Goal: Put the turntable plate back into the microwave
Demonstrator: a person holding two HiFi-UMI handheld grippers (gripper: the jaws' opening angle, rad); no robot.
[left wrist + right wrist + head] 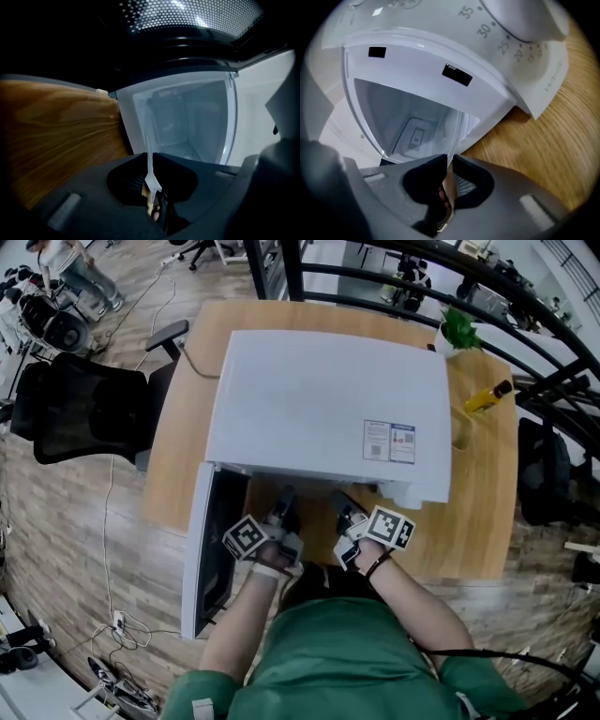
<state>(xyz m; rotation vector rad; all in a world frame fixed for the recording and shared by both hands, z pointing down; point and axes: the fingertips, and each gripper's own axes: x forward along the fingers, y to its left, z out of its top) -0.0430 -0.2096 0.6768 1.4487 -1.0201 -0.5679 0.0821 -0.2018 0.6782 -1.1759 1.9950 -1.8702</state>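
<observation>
A white microwave [328, 409] stands on the wooden table with its door [202, 559] swung open to the left. In front of its opening I hold the clear glass turntable plate by two edges. My left gripper [281, 512] is shut on the plate's thin rim [148, 145], which stands edge-on between the pads, facing the empty cavity [187, 122]. My right gripper [345, 517] is shut on the opposite rim [454, 131], with the cavity [408, 122] just beyond. In the head view the clear plate is hardly visible between the grippers.
The timer dial [520, 18] sits on the panel right of the opening. The dark perforated door window [187, 14] looms above the left gripper. A yellow object [487, 397] and a potted plant [457, 331] stand on the table [478, 484] at the right. A black chair [80, 409] is at left.
</observation>
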